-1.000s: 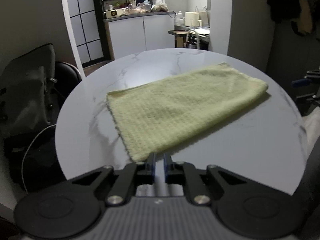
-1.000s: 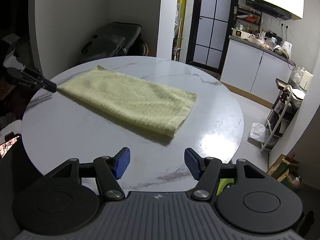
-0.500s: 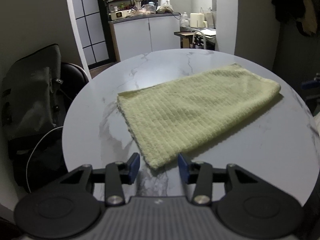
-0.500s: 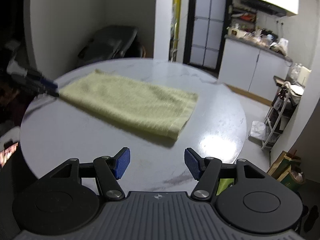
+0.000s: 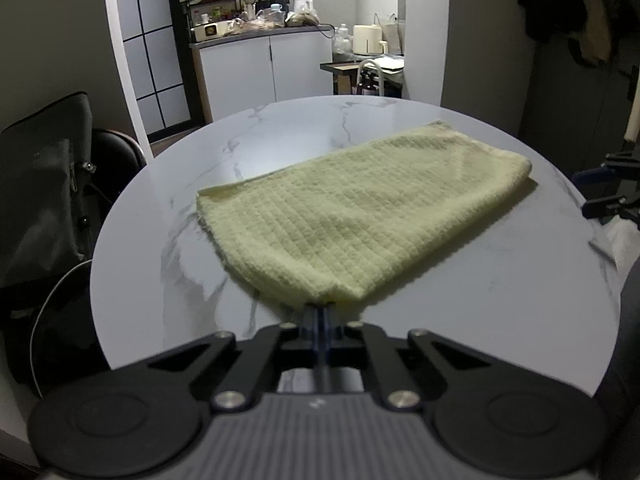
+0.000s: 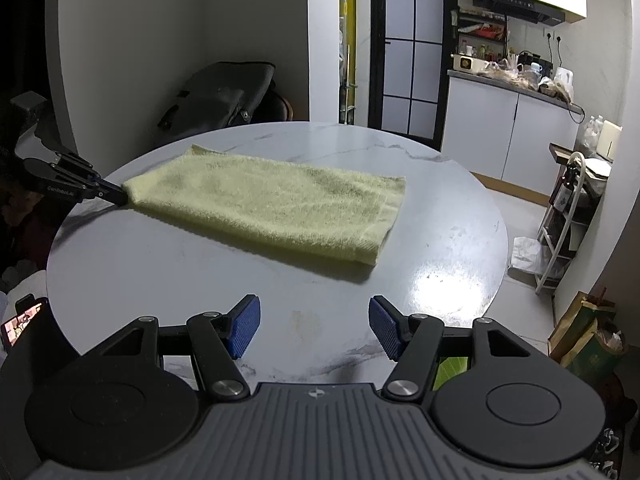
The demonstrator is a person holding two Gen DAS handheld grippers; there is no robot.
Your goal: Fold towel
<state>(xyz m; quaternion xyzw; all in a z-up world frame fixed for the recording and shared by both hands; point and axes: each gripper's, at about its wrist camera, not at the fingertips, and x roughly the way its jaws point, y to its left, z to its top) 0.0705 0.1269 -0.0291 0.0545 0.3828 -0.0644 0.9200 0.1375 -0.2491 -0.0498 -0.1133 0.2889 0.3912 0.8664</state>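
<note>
fingers of the left gripper (image 5: 322,312), spread half a second ago, now pinch the near corner of the towel (image 5: 360,208) lying doubled on the table (image 5: 500,312), suggesting another fold; right gripper (image 6: 314,326) fingers remain spread, near the towel's other end.

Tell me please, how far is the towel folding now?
Done: the yellow towel already lies doubled into a long strip on the round table. In hand: the left gripper is shut on the towel's near corner. Left: the right gripper hangs open, holding nothing; the next fold is not yet made.

Round marble table (image 6: 460,216), white kitchen cabinets (image 5: 260,76), dim room
</note>
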